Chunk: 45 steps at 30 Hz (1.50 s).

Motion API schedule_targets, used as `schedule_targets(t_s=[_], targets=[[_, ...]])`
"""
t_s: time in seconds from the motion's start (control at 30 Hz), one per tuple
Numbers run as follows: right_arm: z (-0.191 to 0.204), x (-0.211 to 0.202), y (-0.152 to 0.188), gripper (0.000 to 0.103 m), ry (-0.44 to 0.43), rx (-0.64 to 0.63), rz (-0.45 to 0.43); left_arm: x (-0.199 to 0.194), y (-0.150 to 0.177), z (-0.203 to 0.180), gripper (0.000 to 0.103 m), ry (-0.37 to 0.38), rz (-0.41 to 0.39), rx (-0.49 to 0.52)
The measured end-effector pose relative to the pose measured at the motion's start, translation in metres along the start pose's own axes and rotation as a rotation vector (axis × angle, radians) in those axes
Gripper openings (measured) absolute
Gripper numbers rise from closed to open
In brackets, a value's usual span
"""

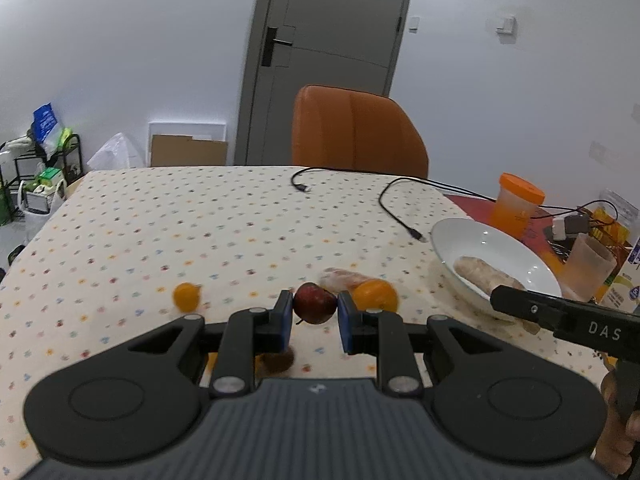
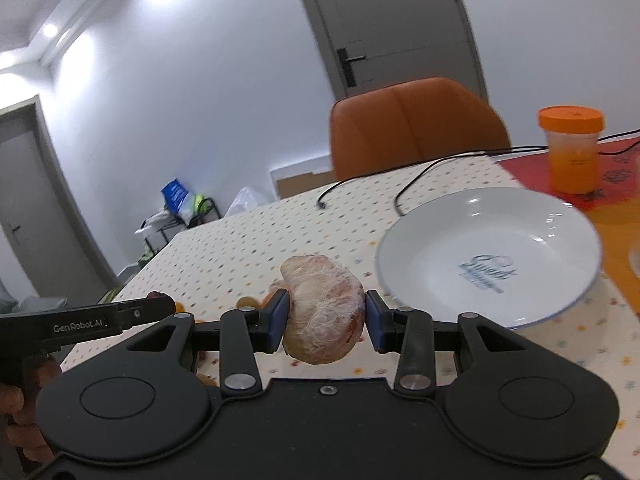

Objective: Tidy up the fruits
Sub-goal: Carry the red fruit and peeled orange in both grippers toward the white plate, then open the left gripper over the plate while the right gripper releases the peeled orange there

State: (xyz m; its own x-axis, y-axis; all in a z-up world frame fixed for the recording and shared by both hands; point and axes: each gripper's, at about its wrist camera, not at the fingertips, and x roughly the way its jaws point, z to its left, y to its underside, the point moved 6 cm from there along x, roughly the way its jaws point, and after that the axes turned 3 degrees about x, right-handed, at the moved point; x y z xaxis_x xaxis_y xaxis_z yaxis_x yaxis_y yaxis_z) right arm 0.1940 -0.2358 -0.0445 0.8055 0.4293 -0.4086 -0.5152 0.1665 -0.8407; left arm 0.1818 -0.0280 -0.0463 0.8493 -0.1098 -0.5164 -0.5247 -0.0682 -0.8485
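Left gripper (image 1: 314, 317) grips a dark-red fruit (image 1: 315, 303), its underside hidden.

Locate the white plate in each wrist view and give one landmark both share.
Left wrist: white plate at the right edge, past the right hand-held gripper's arm.
Right wrist: white plate right of centre, beyond the right hand-held gripper.
Shared landmark: orange-lidded jar behind the plate.

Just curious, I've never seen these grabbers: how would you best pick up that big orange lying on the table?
Across its widest middle, from above, one finger on each side. The orange is round, and the wrapped fruit lies close behind it, so a level approach looks crowded.
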Motion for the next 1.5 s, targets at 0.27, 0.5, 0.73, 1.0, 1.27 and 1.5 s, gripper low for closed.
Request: schedule_targets(t_s=[0.27, 0.5, 0.73, 1.0, 1.27, 1.5], targets=[[-0.028, -0.015, -0.005, 0.039, 0.037, 0.029, -0.045, 0.009, -0.010, -0.029, 0.022, 0.027, -0.008, 0.041], [-0.053, -0.023, -0.009, 0.039, 0.053, 0.059, -0.075, 0.022, -0.016, -0.052, 0.022, 0.051, -0.002, 0.061], [-0.082, -0.023, -0.013, 0.039, 0.089, 0.082, -0.087, 0.038, -0.020, -0.075, 0.022, 0.073, 0.011, 0.082], [-0.114, -0.015, -0.012, 0.039, 0.123, 0.120, -0.087, 0.063, -0.017, -0.103, 0.022, 0.093, 0.048, 0.119], [-0.131, 0.001, -0.023, 0.039, 0.156, 0.109, -0.085, 0.084, -0.020, -0.125, 0.022, 0.107, 0.068, 0.128], [-0.135, 0.010, -0.038, 0.039, 0.184, 0.100, -0.101, 0.103, -0.029, -0.140, 0.022, 0.120, 0.093, 0.132]])
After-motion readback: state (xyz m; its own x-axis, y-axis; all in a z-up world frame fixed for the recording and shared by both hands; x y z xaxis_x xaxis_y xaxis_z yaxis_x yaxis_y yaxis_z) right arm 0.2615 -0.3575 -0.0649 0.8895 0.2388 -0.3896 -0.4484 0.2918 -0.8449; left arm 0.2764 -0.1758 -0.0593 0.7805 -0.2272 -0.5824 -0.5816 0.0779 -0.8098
